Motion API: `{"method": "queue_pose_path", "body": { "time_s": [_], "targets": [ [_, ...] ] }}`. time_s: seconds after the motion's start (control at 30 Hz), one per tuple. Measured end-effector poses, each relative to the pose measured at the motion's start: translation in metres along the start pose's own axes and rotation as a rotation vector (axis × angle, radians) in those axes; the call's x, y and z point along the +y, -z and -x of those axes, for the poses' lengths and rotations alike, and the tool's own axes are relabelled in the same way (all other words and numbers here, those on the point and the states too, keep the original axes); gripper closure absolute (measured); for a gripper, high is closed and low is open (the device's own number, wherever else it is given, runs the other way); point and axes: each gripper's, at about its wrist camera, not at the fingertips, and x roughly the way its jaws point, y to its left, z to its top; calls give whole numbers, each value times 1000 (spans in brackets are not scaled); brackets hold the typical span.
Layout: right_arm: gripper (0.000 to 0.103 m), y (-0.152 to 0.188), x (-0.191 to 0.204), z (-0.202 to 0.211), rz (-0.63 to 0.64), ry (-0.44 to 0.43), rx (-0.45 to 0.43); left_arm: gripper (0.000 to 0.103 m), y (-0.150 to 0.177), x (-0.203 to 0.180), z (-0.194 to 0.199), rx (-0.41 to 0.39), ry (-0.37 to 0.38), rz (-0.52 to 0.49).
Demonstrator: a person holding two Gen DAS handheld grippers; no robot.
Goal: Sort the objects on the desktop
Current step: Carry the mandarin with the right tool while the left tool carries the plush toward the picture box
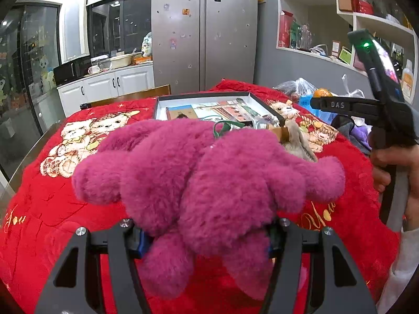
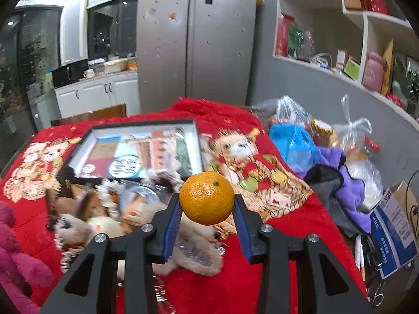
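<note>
Looking along the left gripper [image 1: 204, 238]: jaws closed on the magenta plush toy [image 1: 204, 183], fingertips buried in fur, only slivers of blue pad at each side. Toy held above the red quilted cloth [image 1: 52, 209], filling the middle of the view and hiding the near edge of the shallow open box [image 1: 209, 99] behind it. Papers and cards in the box, print too small to read. Just right of the toy, a grey-beige plush piece [image 1: 298, 144], mostly covered. Gold script on the cloth cut by the toy, "You" legible at far left and again lower right. At right, the right gripper [image 1: 318, 103] seen side-on, "DAS" in pale letters on its black body, green light on the handle, a hand [image 1: 392, 167] round the grip, the orange [image 1: 322, 93] barely peeking behind.

Looking along the right gripper [image 2: 207, 206]: blue pads pressed on both sides of the orange [image 2: 207, 197], fruit lifted clear of the cloth [image 2: 288, 248]. Below, blurred clutter: a beige plush toy [image 2: 193, 256], something with lace trim, nothing sharp enough to name. Box [image 2: 141, 128] beyond, round white label inside with unreadable writing. Magenta plush [image 2: 15, 261] cut off at left edge. Plastic bags [image 2: 296, 141] and purple fabric [image 2: 348, 196] piled at right; blue-and-white carton [image 2: 392, 230] cropped, print illegible.
</note>
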Motion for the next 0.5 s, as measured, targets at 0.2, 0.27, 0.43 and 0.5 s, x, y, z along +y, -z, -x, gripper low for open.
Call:
{"method": "queue_pose_path", "body": {
  "time_s": [0.2,0.27,0.43,0.5],
  "targets": [
    [63,-13,29,29,25,-44,-46,40,-9,8,8,0,-11,15],
    [63,-17,42,38,44,-65,-64,40,-12,9,13,-10,-24,8],
    [63,-25,67,56,77,-108,-98,40,-22,10,28,-37,-34,3],
    [63,-26,75,60,86,-127,-105,40,-27,12,32,-44,-44,3]
  ]
}}
